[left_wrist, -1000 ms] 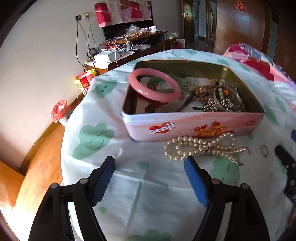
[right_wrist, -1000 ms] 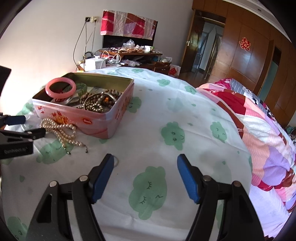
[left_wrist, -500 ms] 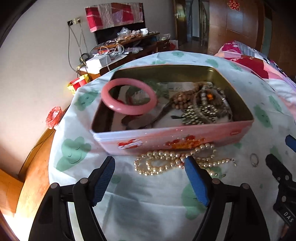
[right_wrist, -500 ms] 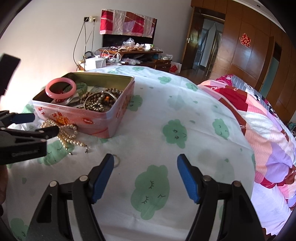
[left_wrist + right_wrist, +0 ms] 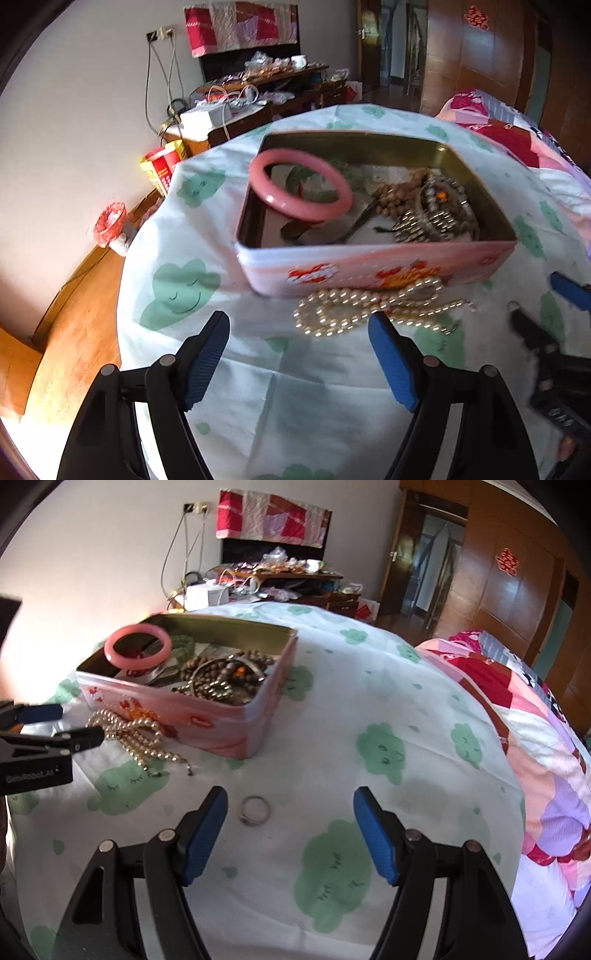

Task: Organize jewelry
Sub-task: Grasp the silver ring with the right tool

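Observation:
A pink tin box [image 5: 369, 264] [image 5: 207, 720] stands on the cloud-print cloth. It holds a pink bangle [image 5: 299, 188] [image 5: 138, 646], a green bangle, brown bead strings [image 5: 229, 664] and metal bracelets [image 5: 436, 214]. A pearl necklace [image 5: 365, 306] [image 5: 136, 734] lies on the cloth against the box's front. A small silver ring [image 5: 255, 810] [image 5: 513, 305] lies on the cloth. My left gripper [image 5: 299, 354] is open and empty, just short of the pearls. My right gripper [image 5: 290, 829] is open and empty, the ring between its fingers near the left one.
The cloth-covered table [image 5: 406, 709] drops off to a wooden floor [image 5: 74, 332] on the left. A patchwork bed cover [image 5: 535, 738] lies to the right. A cluttered wooden desk [image 5: 258, 92] stands against the far wall.
My left gripper has shifted right and drawn back a little from the box. My right gripper has moved forward and left, so the ring now lies between its fingers.

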The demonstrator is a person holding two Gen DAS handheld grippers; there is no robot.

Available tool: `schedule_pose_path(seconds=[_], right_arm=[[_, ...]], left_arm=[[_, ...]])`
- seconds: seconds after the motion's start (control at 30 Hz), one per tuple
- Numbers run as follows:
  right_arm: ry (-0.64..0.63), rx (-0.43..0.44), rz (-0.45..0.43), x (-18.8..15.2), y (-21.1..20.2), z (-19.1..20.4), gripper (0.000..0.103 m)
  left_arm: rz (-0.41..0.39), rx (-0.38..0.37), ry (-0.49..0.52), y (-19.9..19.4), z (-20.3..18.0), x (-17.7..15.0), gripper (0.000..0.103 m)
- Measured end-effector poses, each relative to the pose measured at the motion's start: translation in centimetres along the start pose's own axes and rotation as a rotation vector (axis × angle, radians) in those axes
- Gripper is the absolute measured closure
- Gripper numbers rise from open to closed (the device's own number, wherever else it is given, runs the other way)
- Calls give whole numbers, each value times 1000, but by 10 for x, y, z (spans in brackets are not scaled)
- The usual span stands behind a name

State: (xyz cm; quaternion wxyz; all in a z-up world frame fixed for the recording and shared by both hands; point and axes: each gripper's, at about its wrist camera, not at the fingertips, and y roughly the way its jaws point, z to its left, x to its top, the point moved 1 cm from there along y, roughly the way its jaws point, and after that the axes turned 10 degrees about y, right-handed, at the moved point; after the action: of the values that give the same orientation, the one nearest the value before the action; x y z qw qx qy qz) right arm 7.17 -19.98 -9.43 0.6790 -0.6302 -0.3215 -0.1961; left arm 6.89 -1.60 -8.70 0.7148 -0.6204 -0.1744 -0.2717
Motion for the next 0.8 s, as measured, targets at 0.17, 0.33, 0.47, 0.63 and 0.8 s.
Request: schedule_pose_path(seconds=[0.17,0.33,0.47,0.63,0.8], right_arm=[[0,45,81,0,13,1,55],[-4,82,76,-5,6,4,83],[17,91,61,-6,2,1,83],[53,62,17,-6,-6,-7,83],[53,33,4,-5,-7,-10,83]], left_arm=[[7,-14,-1,2,-3,1,25],[2,-30,-16,-1,-1,2,25],[-8,-37,-9,-4,-5,5,25],[5,-44,5,0,-16,10,25],[14,-39,6,9,-22,13,25]])
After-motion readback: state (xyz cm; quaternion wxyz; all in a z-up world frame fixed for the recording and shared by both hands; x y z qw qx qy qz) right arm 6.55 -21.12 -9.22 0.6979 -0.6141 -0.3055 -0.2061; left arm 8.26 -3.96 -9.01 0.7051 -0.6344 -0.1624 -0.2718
